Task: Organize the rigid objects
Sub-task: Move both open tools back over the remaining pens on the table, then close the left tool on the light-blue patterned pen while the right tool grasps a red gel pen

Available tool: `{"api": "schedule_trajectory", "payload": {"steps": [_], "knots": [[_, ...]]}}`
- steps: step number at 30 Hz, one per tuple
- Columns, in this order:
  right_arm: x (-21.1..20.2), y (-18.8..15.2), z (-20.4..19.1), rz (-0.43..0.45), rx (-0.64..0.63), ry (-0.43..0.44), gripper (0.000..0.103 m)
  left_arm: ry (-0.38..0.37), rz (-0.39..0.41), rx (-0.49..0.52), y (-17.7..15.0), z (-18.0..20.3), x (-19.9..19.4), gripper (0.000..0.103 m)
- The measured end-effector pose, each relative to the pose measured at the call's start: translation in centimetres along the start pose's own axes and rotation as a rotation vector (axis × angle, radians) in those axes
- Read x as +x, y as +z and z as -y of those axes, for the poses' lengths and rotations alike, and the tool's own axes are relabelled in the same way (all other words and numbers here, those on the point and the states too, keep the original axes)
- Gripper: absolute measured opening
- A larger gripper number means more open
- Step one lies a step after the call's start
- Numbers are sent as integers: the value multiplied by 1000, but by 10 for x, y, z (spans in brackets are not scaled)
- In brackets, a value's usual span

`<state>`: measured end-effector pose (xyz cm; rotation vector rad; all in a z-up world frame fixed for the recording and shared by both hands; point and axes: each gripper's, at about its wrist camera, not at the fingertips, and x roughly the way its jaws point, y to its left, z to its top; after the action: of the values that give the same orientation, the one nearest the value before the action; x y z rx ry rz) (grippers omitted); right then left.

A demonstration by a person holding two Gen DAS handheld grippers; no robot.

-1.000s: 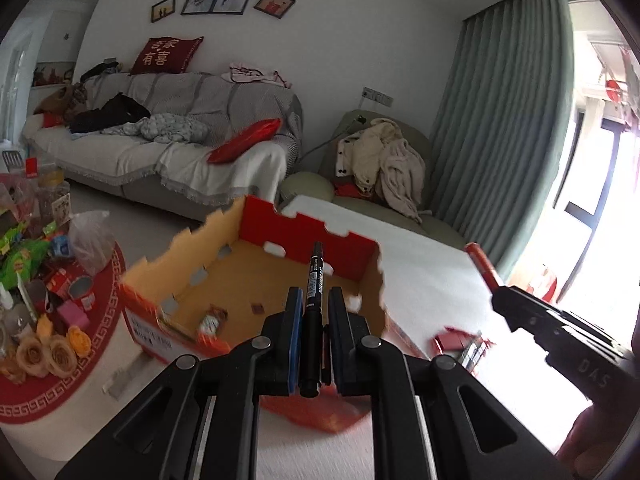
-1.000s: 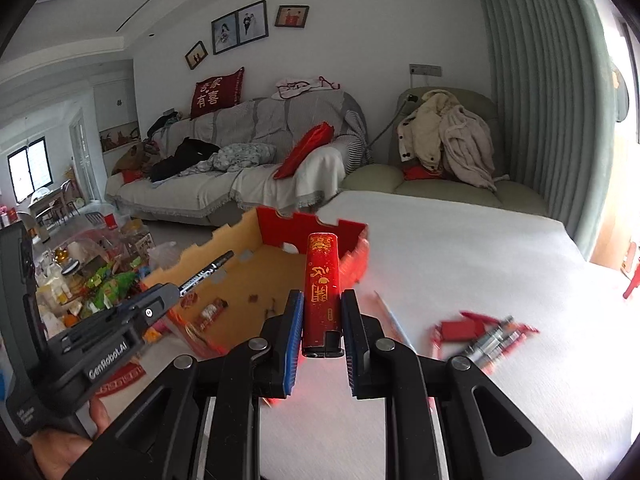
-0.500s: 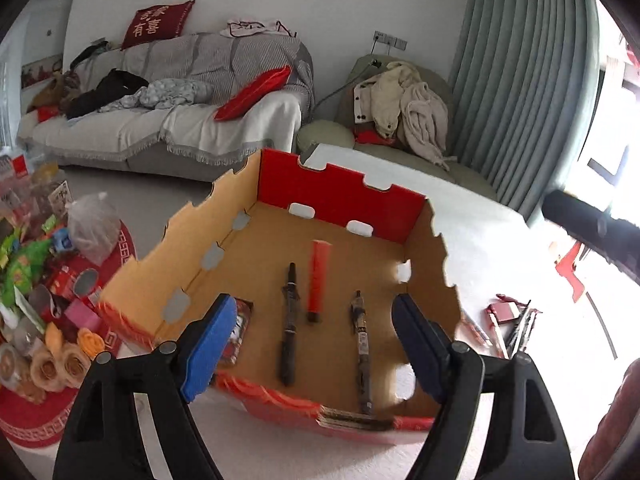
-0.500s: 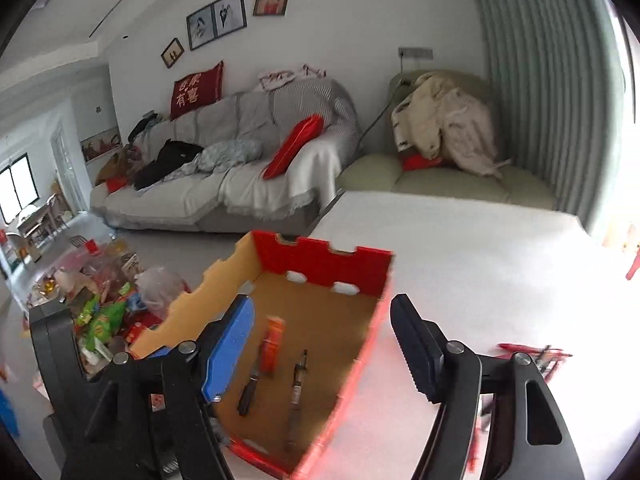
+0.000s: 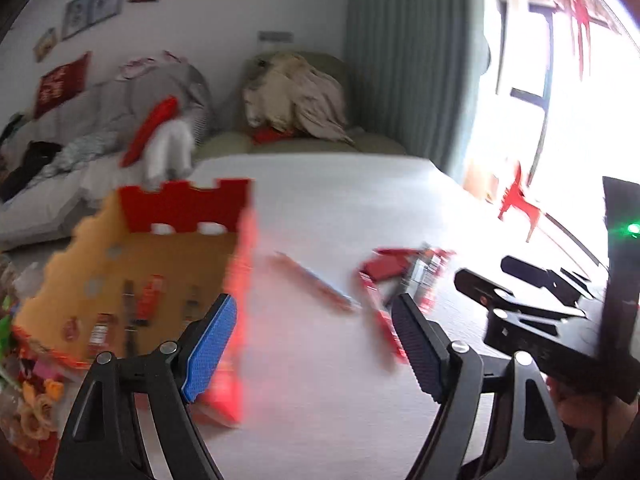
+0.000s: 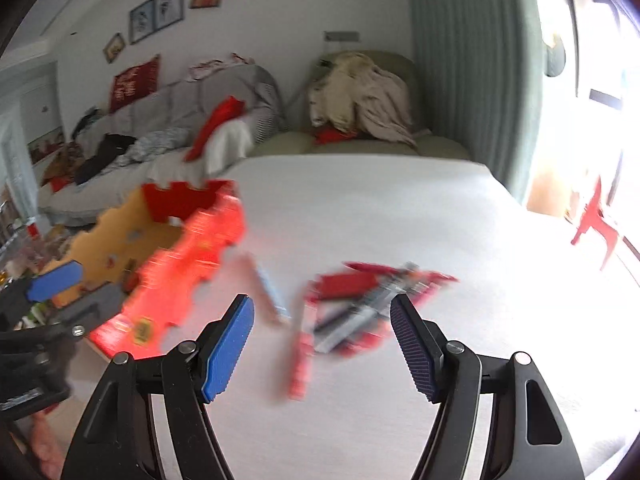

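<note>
Both of my tools have swung away from the cardboard box [image 5: 132,264] toward the loose pile since a second ago, when the left hand-held gripper [image 5: 316,344] was pinching a black marker and the right hand-held gripper [image 6: 320,344] a red stick; those two things now lie in the box, and both pairs of jaws have just been opening and stand wide with nothing between them. The box sits at the left edge of the white worktop [image 6: 380,208], and the pile of red and grey pieces [image 6: 360,308] lies on the worktop just ahead of my right tool. To do this reach well, I would pick one piece lying at the edge of the heap, line the pads up across its narrow side, come down over it and close only once it sits squarely between them, so I do not drag its neighbours along. Counting is hard because both views are smeared: one box; inside it I make out about five small items; beside the pile one long thin stick [image 6: 270,292] lies apart; the pile itself I cannot count, several at least.
</note>
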<state>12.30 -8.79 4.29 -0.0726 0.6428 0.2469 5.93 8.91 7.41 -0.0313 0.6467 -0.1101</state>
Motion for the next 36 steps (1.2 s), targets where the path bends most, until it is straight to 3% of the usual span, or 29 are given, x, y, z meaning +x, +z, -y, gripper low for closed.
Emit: {"api": "schedule_trajectory", "payload": {"steps": [3,6,7,9,17,24,29,36], "knots": [[5,-4,33,-24,-3,-58,71,-16,-70,44,-2,30,29,82],[12,-11,59,-58,11,-59,71,-19,-132,58,-7,52,60,82],[14,-14,66,-68,17,-62,71,-14,-147,52,-8,54,68,72],[20,-17,77,-84,28,-65,71,0,-187,21,-7,54,85,60],[47,-22,123,-142,131,-81,71,23,-238,-81,5,35,116,60],[73,-7,115,-182,154,-56,71,65,-299,-166,6,7,146,60],[100,-1,96,-241,102,-104,71,82,-322,-206,6,-2,162,60],[119,3,77,-266,37,-140,71,123,-358,-111,21,19,189,60]]}}
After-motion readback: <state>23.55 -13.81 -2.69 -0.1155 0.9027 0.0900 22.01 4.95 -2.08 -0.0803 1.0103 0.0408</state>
